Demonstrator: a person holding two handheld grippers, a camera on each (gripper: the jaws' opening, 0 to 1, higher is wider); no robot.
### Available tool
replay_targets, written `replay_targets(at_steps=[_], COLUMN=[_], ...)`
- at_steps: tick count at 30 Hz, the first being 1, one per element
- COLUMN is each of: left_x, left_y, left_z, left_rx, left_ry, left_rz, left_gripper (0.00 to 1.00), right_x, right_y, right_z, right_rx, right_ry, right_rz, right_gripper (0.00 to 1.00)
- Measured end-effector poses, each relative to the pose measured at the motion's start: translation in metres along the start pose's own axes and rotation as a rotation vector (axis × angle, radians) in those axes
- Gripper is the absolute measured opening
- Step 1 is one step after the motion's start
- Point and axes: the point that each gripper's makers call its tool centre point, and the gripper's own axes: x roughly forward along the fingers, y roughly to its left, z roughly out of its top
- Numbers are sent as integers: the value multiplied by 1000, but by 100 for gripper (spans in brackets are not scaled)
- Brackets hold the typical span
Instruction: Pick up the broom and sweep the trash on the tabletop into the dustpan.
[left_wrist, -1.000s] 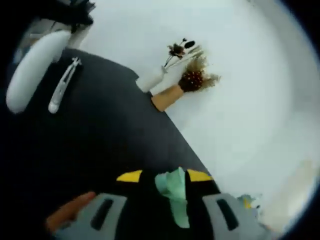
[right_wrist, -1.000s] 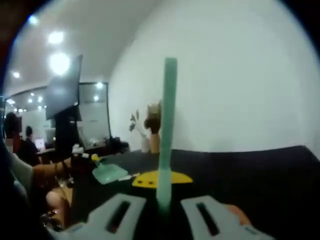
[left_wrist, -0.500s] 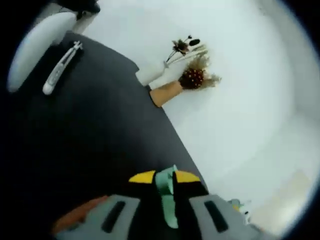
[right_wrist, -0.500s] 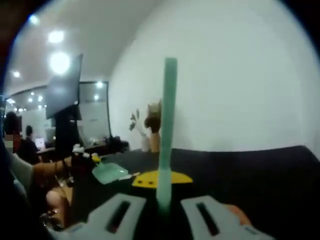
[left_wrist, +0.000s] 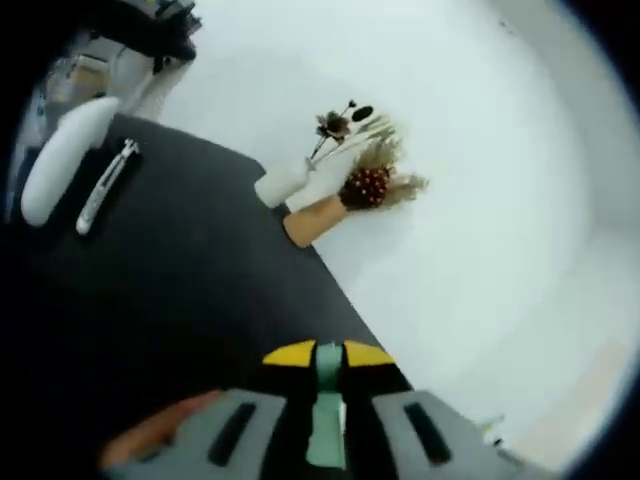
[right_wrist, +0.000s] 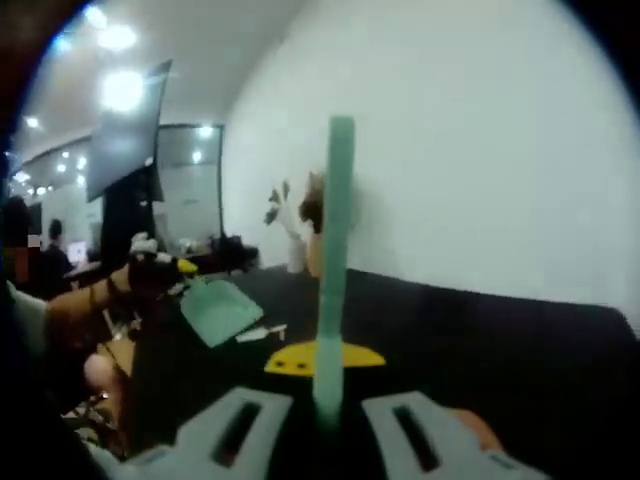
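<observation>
Right gripper (right_wrist: 322, 420) clamped on the broom handle (right_wrist: 332, 270) – green shaft stands upright between its jaws, broom head out of frame. Left gripper (left_wrist: 322, 440) gripping the dustpan handle (left_wrist: 327, 410), a thin green strip pinched between its jaws.

Landmark: black tabletop (left_wrist: 180, 300)
- in the right gripper view the dustpan (right_wrist: 218, 310) is above the tabletop, tilted, left of the broom handle; left gripper shows there at (right_wrist: 150, 275), with a person's forearm (right_wrist: 90, 300) behind it
- a small pale scrap (right_wrist: 262, 333) lies on the tabletop just right of the dustpan – can't tell what it is
- at the tabletop's far edge against the white wall (left_wrist: 480, 180): white vase (left_wrist: 282, 183) and tan vase (left_wrist: 315, 221) side by side, dried flowers (left_wrist: 365, 175) in them
- far-left corner: a metal clip-like tool (left_wrist: 103, 187), and a white rounded object (left_wrist: 62, 160) just beyond it
</observation>
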Motion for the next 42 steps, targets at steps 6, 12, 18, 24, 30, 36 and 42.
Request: replay_targets(at_steps=[6,12,18,24,30,36,42], left_x=[1,-10,-23,-34,-38,-40,-40], left_y=[3,16,26,31,41,43,39], left_z=[-1,-16,-30,-35,-42,-44,-43], left_rx=[-20,-115,-189,-207,-230,-248,-237], left_ry=[-27,-67,-93,-114,-129,-134,-132], left_rz=[38,81,96,106,113,110,102], left_gripper=[9,10,10,10,10,10,10], right_x=[60,125,170,171,172,177,179], right_y=[18,43,57,67,80,92,103], right_z=[20,35,28,14,8,-8,-27], right_rx=[38,127,137,83,-17,-145,-233], right_ry=[26,-4,-16,5,11,39,74], right_rz=[5,3,-5,6,-5,-24,-33], right_gripper=[2,2,2,2,2,2,2])
